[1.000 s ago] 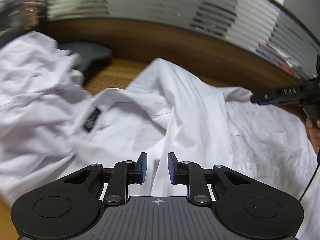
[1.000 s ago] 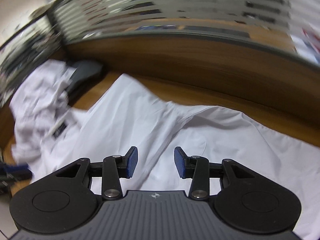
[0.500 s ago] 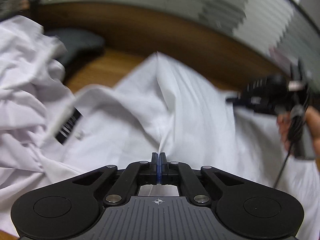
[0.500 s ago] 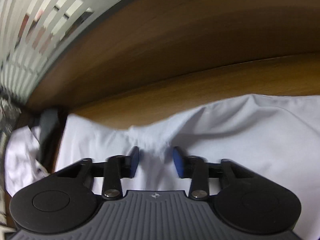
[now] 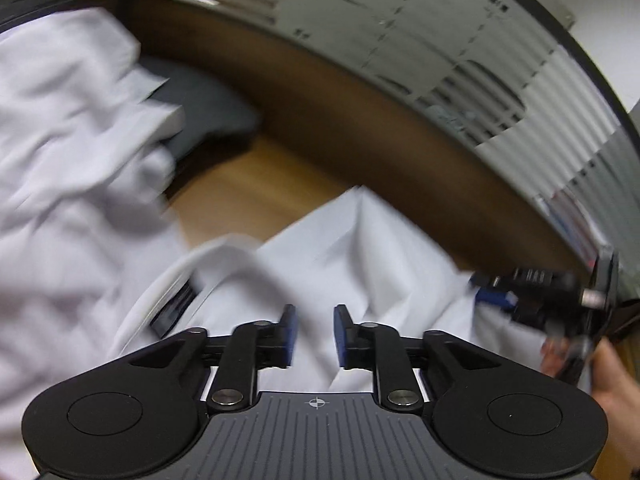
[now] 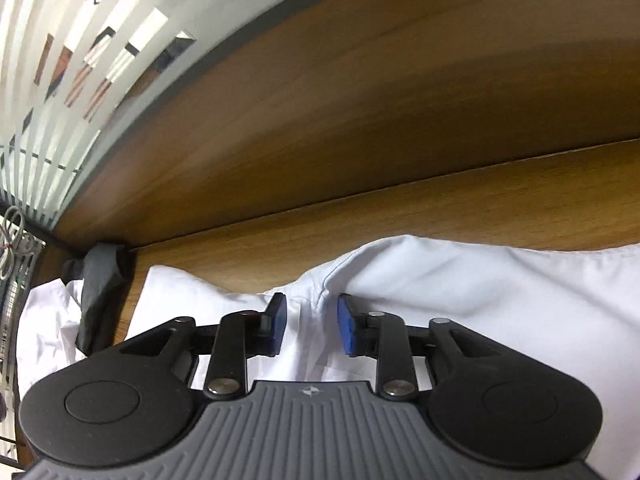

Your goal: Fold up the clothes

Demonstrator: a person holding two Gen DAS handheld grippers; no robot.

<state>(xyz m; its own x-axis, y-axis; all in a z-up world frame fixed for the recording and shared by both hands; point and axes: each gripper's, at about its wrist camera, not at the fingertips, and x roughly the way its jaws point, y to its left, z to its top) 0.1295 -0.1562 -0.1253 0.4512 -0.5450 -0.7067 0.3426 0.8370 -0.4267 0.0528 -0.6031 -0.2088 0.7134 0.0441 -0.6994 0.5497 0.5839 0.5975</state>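
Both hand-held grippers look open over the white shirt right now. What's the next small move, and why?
Probably close the right hand-held gripper: its open jaws already straddle a raised ridge of the white shirt near its far edge. The left hand-held gripper is open too, with the shirt lying flat below it, so it has nothing to pinch yet.

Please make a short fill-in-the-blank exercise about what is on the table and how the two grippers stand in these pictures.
1. The shirt spread on the table is ____ in colour.
2. The jaws of the left gripper are ____.
3. The pads of the right gripper are ____ in colour.

Missing words: white; open; blue
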